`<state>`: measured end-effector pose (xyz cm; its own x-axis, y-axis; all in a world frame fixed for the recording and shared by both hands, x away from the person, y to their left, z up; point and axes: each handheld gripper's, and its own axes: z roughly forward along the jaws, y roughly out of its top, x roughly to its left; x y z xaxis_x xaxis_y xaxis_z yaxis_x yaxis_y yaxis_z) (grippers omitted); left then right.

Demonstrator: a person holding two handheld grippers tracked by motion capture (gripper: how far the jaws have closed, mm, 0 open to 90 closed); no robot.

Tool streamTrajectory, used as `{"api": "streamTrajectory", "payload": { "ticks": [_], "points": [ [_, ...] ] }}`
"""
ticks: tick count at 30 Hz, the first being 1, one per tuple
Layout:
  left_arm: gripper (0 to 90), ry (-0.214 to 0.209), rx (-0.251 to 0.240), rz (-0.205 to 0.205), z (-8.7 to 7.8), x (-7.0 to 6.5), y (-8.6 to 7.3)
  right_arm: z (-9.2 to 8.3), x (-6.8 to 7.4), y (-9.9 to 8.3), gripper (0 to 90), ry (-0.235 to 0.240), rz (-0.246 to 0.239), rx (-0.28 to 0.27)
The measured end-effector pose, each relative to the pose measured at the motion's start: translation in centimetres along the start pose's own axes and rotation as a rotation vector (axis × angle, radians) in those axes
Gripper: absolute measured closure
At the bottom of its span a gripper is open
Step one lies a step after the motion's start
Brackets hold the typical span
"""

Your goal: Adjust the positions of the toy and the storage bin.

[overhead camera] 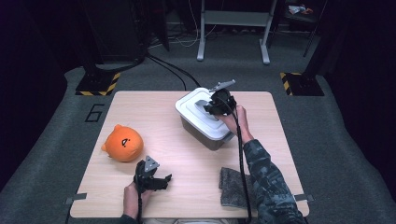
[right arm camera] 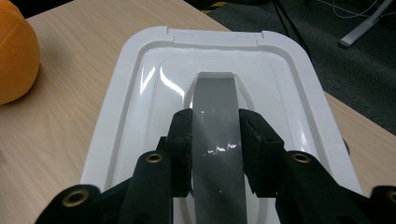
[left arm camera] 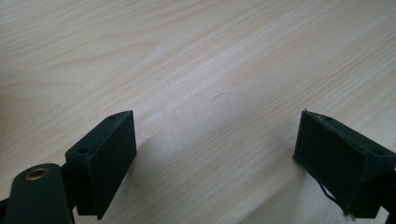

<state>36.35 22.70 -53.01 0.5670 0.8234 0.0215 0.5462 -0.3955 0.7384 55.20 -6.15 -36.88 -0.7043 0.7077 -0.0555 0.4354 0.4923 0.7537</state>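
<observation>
One legible marking is recorded: a large numeral "6" (overhead camera: 95,113), set in dark strokes on the grey floor covering (overhead camera: 51,140) just beside the far left corner of the table (overhead camera: 187,154), as seen in the high view. No brand, label or lettering is legible on any other item or surface.
</observation>
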Motion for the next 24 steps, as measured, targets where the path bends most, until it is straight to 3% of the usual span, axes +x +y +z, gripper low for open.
{"api": "streamTrajectory", "payload": {
  "ticks": [8,13,17,24],
  "points": [
    [12.3,-0.001,0.0,-0.002,0.0,0.0,0.0,-0.5,1.0,-0.5,66.6,0.007,0.032,0.0],
    [12.3,-0.001,0.0,-0.001,0.0,0.0,0.0,-0.7,1.2,-0.5,66.7,0.004,0.083,0.004],
    [12.4,0.002,0.001,0.005,0.0,0.0,0.0,-0.7,1.0,-0.9,67.1,0.038,0.112,-0.015],
    [12.3,-0.006,0.009,0.005,-0.1,0.1,0.0,-1.0,1.8,-1.1,67.3,0.03,0.126,-0.012]
  ]
}}
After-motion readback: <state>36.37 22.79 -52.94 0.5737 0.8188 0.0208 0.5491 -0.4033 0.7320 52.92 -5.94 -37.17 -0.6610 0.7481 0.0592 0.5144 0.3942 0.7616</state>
